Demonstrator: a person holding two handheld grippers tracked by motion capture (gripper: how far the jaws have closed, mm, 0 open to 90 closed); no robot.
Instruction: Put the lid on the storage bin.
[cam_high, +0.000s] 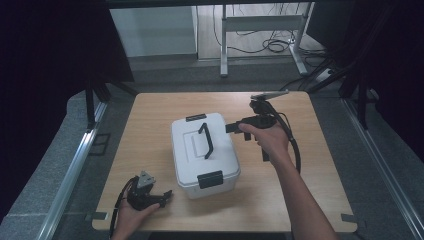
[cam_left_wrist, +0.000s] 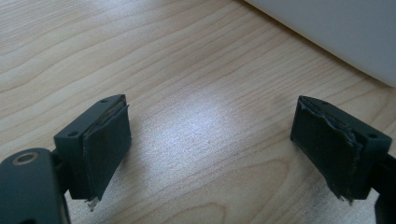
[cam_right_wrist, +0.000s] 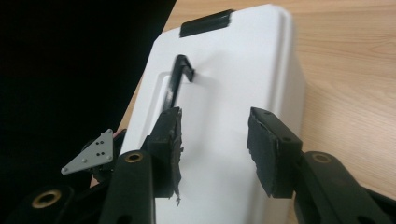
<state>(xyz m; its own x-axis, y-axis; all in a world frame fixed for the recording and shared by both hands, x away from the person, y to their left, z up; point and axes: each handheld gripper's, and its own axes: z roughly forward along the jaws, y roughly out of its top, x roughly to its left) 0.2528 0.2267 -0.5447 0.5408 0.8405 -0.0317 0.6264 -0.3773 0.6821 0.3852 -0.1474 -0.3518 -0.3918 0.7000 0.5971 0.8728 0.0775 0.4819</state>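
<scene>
High view: I see the white box (cam_high: 205, 155) sitting near the middle of the wooden table (cam_high: 150, 140), lid on, its black handle (cam_high: 206, 140) standing upright along the lid, with a black latch (cam_high: 210, 179) on the near end and another on the far end. My right gripper (cam_high: 231, 128) is held just beside the box's right side, pointing left toward it, with nothing between the jaws. My left gripper (cam_high: 165, 196) rests low at the near left corner of the table, well apart from the box's handle, near the box's front corner.

Left gripper view: the pads (cam_left_wrist: 106, 148) stand wide apart with only bare table (cam_left_wrist: 201, 93) between them; a corner of the white box (cam_left_wrist: 345, 32) shows at upper right.

Right gripper view: the pads (cam_right_wrist: 268, 151) are spread, clear of the box (cam_right_wrist: 224, 93) lying beyond them. The handle (cam_right_wrist: 180, 81) rises beyond the left jaw, untouched. The left gripper's grey plate (cam_right_wrist: 91, 153) shows at lower left.
</scene>
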